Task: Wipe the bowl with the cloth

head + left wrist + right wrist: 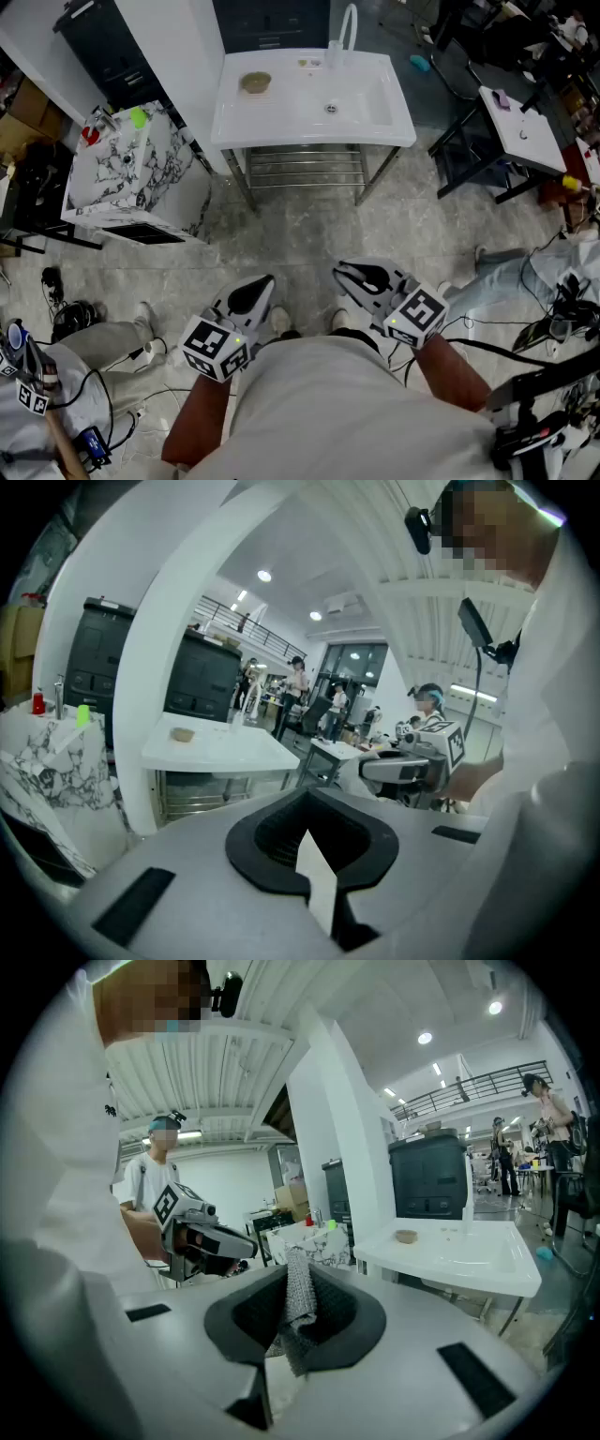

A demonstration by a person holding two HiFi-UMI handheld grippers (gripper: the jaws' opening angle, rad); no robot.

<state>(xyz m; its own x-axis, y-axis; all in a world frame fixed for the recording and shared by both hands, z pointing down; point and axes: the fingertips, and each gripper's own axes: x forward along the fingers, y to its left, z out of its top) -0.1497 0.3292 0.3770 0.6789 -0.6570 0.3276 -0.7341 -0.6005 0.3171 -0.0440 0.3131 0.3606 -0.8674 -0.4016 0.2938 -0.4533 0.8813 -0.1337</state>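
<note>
Head view: left gripper at 7 o'clock of frame and right gripper at 5 o'clock. Both are held low in front of the person's white shirt and aim up-frame over the grey tiled floor. White sink table at 12 o'clock, well apart from both grippers. Small tan bowl sits on the table's flat left part, at 9 o'clock from the basin. White curved faucet at the back edge, 12 o'clock of the basin. Marble-patterned counter at 10 o'clock, with a green item and a red item on top. Seated people's legs and loose cables at 8 and 3 o'clock. The cloth can't be made out from here.

Left gripper view: jaws fully together, nothing between the black pads. Sink table at 10 o'clock beyond the jaws, with the bowl on its near-left part, far off. Right gripper shows at 2 o'clock, marker cube facing the camera. Marble counter at 9 o'clock.

Right gripper view: jaws clamped narrow on a grey knit cloth. A strip stands up between the pads and a fold hangs out on the near side. Sink table at 3 o'clock, bowl on its top toward the left end, well apart from the cloth. Left gripper at 9 o'clock, marker cube visible. A person in a white T-shirt stands behind it, with a dark cabinet at 2 o'clock.
</note>
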